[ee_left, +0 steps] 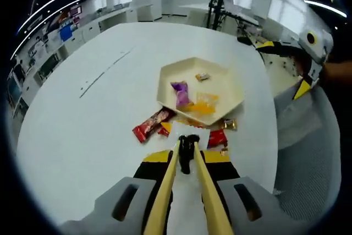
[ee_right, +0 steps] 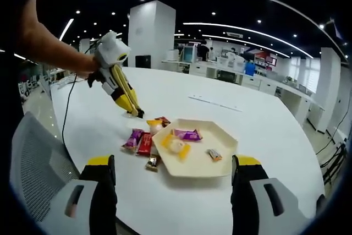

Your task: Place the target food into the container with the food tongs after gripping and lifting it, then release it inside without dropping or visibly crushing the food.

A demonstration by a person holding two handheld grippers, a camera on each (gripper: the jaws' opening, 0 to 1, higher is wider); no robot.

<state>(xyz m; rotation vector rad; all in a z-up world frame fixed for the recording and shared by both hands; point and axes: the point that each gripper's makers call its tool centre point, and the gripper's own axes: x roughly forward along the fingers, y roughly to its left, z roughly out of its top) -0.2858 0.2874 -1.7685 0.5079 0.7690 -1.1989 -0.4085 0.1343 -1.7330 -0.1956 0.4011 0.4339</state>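
Beyond the left fingers point(ee_left: 177, 160), the tray point(ee_left: 168, 83) rim hides part of an orange packet point(ee_left: 190, 120); wrapper labels unreadable.

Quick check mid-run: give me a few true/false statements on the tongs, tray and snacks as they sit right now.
1. The left gripper is clamped on the food tongs. True.
2. The tongs carry a snack. False: their tips look empty, above the table.
3. The red packet lies in the hexagonal tray. False: it lies on the table beside the tray.
4. A purple packet is in the tray. True.
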